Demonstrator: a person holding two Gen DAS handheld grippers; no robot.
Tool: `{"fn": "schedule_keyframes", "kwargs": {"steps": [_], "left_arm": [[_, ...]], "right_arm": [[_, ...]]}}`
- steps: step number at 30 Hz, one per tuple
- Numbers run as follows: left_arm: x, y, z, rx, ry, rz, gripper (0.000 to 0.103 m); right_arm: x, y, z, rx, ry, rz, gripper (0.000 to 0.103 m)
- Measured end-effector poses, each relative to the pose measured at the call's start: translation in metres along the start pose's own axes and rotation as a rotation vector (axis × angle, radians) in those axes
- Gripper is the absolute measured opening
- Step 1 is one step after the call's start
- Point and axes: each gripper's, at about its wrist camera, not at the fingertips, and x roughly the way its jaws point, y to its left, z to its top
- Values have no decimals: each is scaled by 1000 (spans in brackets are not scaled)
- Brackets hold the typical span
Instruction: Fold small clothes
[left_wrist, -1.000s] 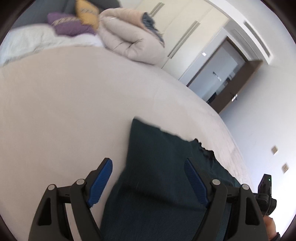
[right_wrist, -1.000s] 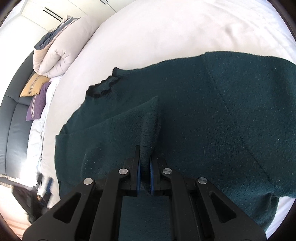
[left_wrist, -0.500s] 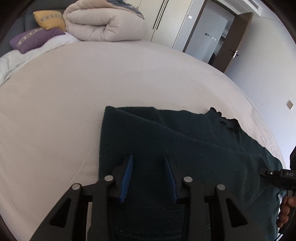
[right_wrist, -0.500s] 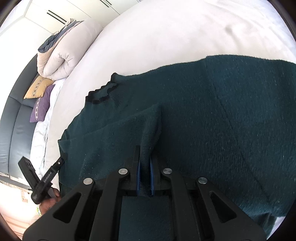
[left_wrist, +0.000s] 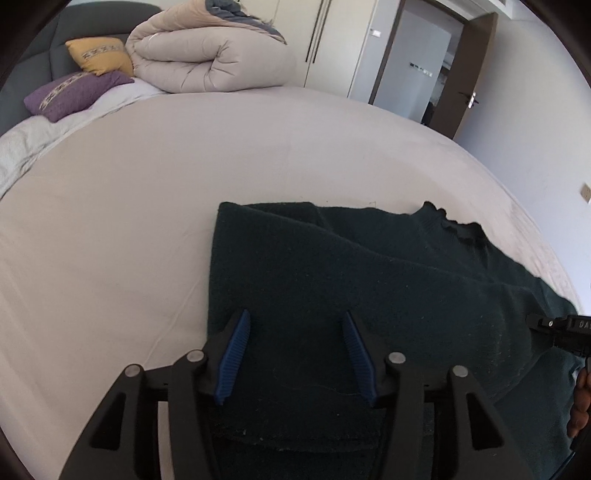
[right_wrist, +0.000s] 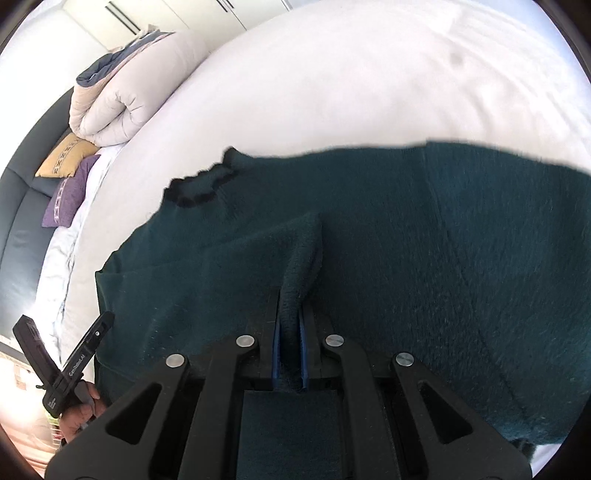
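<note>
A dark green knitted sweater (left_wrist: 332, 280) lies spread on the pale bed (left_wrist: 147, 177), its frilled collar (left_wrist: 454, 225) at the far right. My left gripper (left_wrist: 295, 328) is open, its blue pads low over the sweater's folded left side, holding nothing. In the right wrist view the sweater (right_wrist: 461, 240) fills the middle, collar (right_wrist: 199, 184) at the left. My right gripper (right_wrist: 290, 321) is shut on a raised fold of the sweater (right_wrist: 299, 254). The left gripper's body (right_wrist: 66, 369) shows at the lower left there.
A rolled beige duvet (left_wrist: 207, 55) and yellow (left_wrist: 99, 55) and purple (left_wrist: 70, 92) pillows sit at the head of the bed. Wardrobe doors and a dark open door (left_wrist: 465, 70) stand behind. The right gripper's body (left_wrist: 565, 328) shows at the right edge.
My left gripper has swung round over the sweater's left side; its jaws narrowed, then widened a little. My right gripper stays shut on the fold and has lifted it slightly.
</note>
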Motion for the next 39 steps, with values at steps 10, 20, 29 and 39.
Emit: {"fn": "schedule_keyframes", "kwargs": {"steps": [10,20,29,39], "left_arm": [[-36,-6,-11,-34,-19,-71,75],[-100,-50,-54,-47,-60,-205,94],[-125,-80,-86,-9,5,-231,94],[-125,-77,-82,-42,32,-239,94]], "right_arm": [[-118,-78,-54,213,-245,78,14],[-253,-220,-146,501,-500,59,103],[-276,-300,-181,820,-651,134,94],[-256,-328,-152,882,-642,89,32]]}}
